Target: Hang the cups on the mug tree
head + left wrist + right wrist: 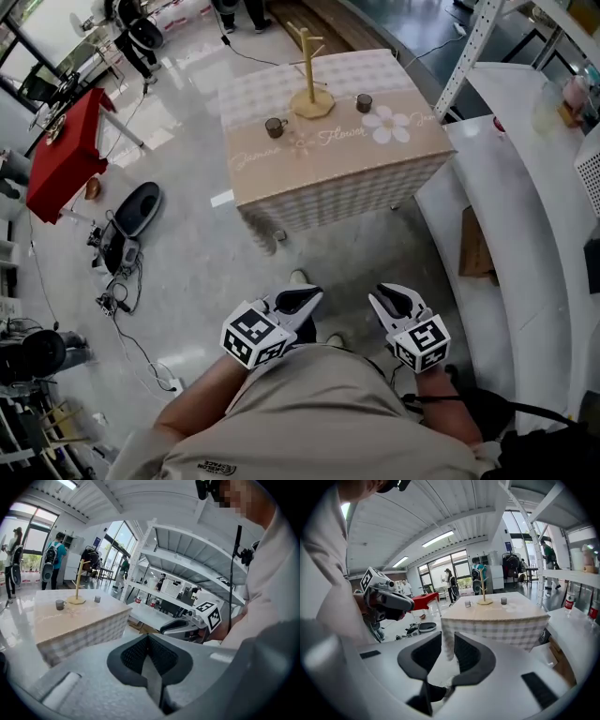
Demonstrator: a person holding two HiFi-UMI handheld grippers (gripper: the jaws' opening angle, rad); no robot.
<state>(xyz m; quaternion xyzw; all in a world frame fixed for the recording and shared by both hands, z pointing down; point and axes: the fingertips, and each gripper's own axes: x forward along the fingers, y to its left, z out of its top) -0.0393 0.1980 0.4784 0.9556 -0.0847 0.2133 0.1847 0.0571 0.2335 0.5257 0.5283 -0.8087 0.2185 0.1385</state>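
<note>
A wooden mug tree [309, 70] stands bare at the middle of a checked-cloth table [375, 159] some way ahead of me. One dark glass cup [275, 127] sits to its left and a second cup [364, 103] to its right. Both grippers hang low by my waist, far from the table. My left gripper [298, 302] has its pads pressed together with nothing in them [149, 644]. My right gripper [394, 302] stands open by a narrow gap, empty [447, 651]. The right gripper view shows the tree [483, 590] and both cups [468, 603] [503, 601] in the distance.
A white curved counter [525, 216] runs along the right, with a cardboard box [473, 248] beneath it and a metal shelf frame [469, 47] behind. On the left floor lie cables and devices [127, 225] by a red table [66, 155]. People stand far off.
</note>
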